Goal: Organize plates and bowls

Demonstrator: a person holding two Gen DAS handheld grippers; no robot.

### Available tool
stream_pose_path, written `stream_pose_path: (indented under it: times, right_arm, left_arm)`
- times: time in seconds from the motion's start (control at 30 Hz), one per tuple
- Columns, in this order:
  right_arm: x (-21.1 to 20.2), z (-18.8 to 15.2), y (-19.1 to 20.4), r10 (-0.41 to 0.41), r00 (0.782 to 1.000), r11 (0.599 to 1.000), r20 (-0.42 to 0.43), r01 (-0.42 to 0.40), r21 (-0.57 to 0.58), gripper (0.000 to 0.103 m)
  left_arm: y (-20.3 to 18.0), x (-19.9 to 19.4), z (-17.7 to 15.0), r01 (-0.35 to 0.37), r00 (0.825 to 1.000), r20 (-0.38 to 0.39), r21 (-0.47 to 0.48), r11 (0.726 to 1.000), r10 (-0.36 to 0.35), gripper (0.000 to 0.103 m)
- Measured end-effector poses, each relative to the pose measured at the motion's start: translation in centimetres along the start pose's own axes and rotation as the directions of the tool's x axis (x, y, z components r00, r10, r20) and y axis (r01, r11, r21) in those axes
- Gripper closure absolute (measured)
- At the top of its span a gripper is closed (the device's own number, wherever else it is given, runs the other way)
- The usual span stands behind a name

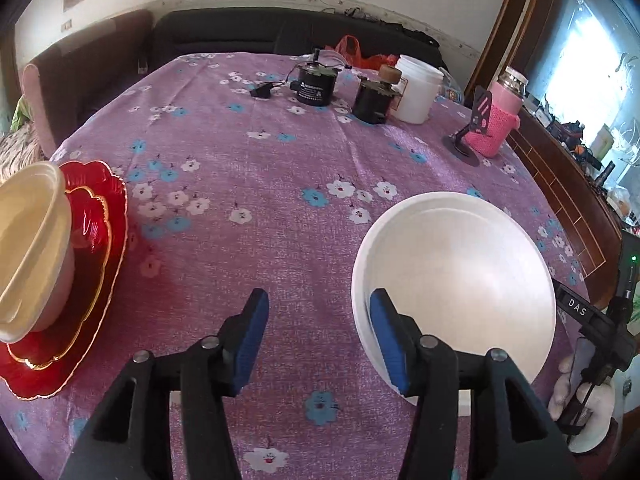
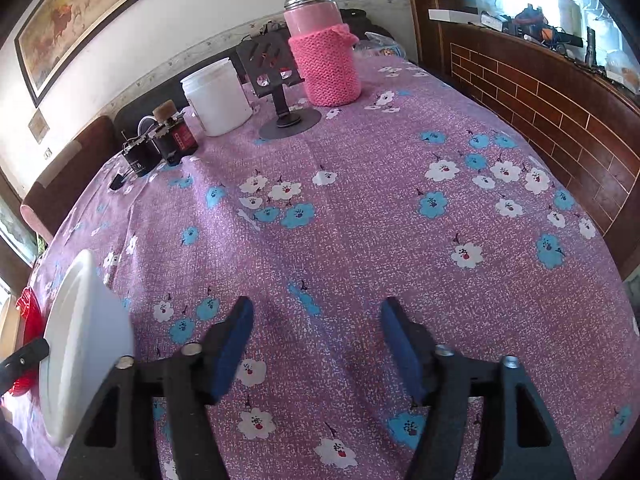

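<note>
Grippers angle steeply down over the floral-clothed table point(image 1: 280, 168): the left gripper point(image 1: 318, 336) is parted with nothing between its blue pads, its right finger over the white plate's point(image 1: 460, 276) near-left rim (contact unclear). The right gripper point(image 2: 316, 344) gapes wide over bare cloth. A cream bowl point(image 1: 28, 248) sits on stacked red plates point(image 1: 100, 240) at the left edge.

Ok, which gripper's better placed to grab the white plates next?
Left. The left gripper hangs open at the white plates' near rim. The right gripper is open over bare tablecloth, the plates off to its side.
</note>
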State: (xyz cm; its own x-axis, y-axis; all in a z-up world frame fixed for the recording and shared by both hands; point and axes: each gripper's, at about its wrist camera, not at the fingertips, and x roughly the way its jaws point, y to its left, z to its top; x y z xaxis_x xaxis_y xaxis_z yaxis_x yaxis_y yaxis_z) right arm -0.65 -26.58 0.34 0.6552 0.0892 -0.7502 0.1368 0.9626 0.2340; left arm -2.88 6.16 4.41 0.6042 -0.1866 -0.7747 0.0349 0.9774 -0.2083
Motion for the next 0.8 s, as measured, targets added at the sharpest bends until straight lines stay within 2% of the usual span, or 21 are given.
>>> stream_pose_path:
  times: [0.03,0.1,0.13,0.2,0.27,0.3,0.37,0.47,0.53,0.63,0.7,0.8]
  right_arm:
    - [0.0,0.0,0.0,0.007,1.0,1.0,0.0,-0.007,0.002,0.02]
    - [0.3,0.1,0.0,0.047,0.999,0.999,-0.011,-0.047,-0.003,0.001]
    - [0.4,0.1,0.2,0.063,0.998,0.998,-0.019,-0.064,-0.02,0.001]
    - [0.6,-0.1,1.2,0.025,0.999,0.993,-0.036,-0.029,-0.113,0.001]
    - [1.2,-0.8,3.0,-0.077,0.995,0.962,-0.067,0.057,-0.267,0.001]
    - [0.9,-1.1,3.8,-0.111,0.993,0.945,-0.033,0.095,-0.312,0.001]
    - [0.8,-1.3,4.0,-0.131,0.991,0.941,-0.023,0.117,-0.317,0.001]
    - [0.9,-1.1,2.6,-0.068,0.996,0.965,-0.054,0.052,-0.255,0.001]
    - [1.0,-1.3,2.9,-0.091,0.994,0.959,-0.052,0.074,-0.275,0.001]
    - [1.1,-1.3,3.0,-0.087,0.995,0.96,-0.053,0.069,-0.271,0.001]
    - [0.9,-1.3,3.1,-0.086,0.995,0.96,-0.053,0.069,-0.271,0.001]
    - [0.9,-1.3,3.0,-0.087,0.995,0.96,-0.054,0.069,-0.271,0.001]
  left_arm:
    - [0.5,-0.4,-0.1,0.028,1.0,0.012,-0.012,1.0,-0.028,0.051]
    - [1.1,-1.3,0.0,0.058,0.998,0.039,-0.025,0.998,-0.057,0.051]
    - [1.5,-1.7,0.1,0.052,0.997,0.052,-0.03,0.998,-0.051,0.049]
    - [2.4,-2.4,0.2,0.021,0.997,0.075,-0.042,0.999,-0.017,0.046]
    - [3.2,-2.6,0.3,-0.021,0.996,0.086,-0.046,0.999,0.025,0.043]
    - [3.8,-2.6,0.3,-0.044,0.995,0.086,-0.045,0.998,0.048,0.043]
    - [4.7,-2.3,0.0,-0.045,0.996,0.081,-0.055,0.997,0.049,0.043]
    - [5.6,-1.5,-0.3,-0.037,0.997,0.06,-0.064,0.997,0.04,0.043]
    - [5.7,-0.7,-0.5,-0.035,0.998,0.044,-0.054,0.998,0.037,0.042]
    - [5.0,-0.2,-0.6,-0.074,0.995,0.071,-0.008,0.997,0.075,0.038]
    - [4.6,0.0,-0.5,-0.078,0.993,0.084,0.002,0.997,0.077,0.033]
    - [3.8,0.1,-0.9,-0.076,0.993,0.093,0.026,0.997,0.073,0.033]
